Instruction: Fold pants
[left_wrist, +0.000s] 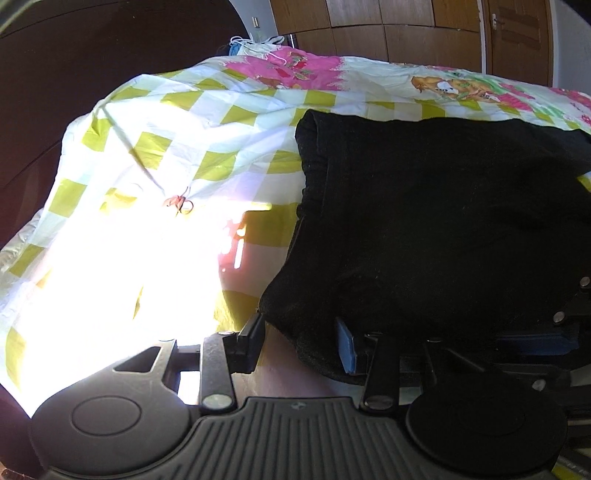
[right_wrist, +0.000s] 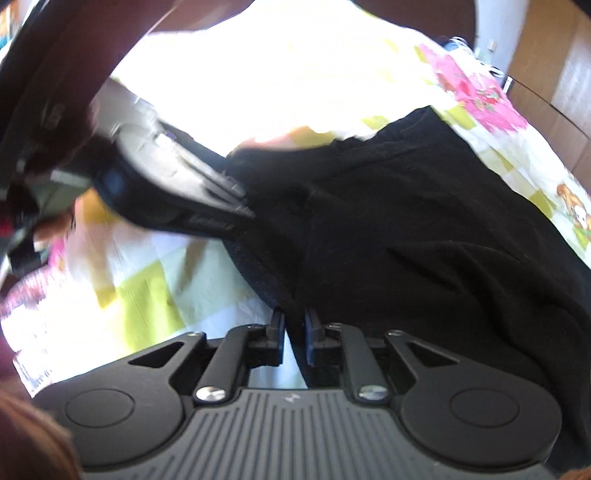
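Black pants (left_wrist: 436, 221) lie folded in a thick pile on a bed sheet (left_wrist: 177, 155) checked in white and yellow-green. In the left wrist view my left gripper (left_wrist: 299, 339) has its fingers apart, with a corner of the pants lying between them and over the right finger. In the right wrist view the pants (right_wrist: 424, 236) fill the right half. My right gripper (right_wrist: 294, 332) is shut on the near edge of the pants. The left gripper's body (right_wrist: 173, 184) shows blurred at the left of that view, touching the pants' far edge.
Strong sunlight washes out the sheet's left part (left_wrist: 122, 288). A dark headboard or wall (left_wrist: 74, 74) stands at the left. Wooden wardrobe doors (left_wrist: 424, 26) stand behind the bed. A pink printed band (left_wrist: 295, 70) runs along the sheet's far edge.
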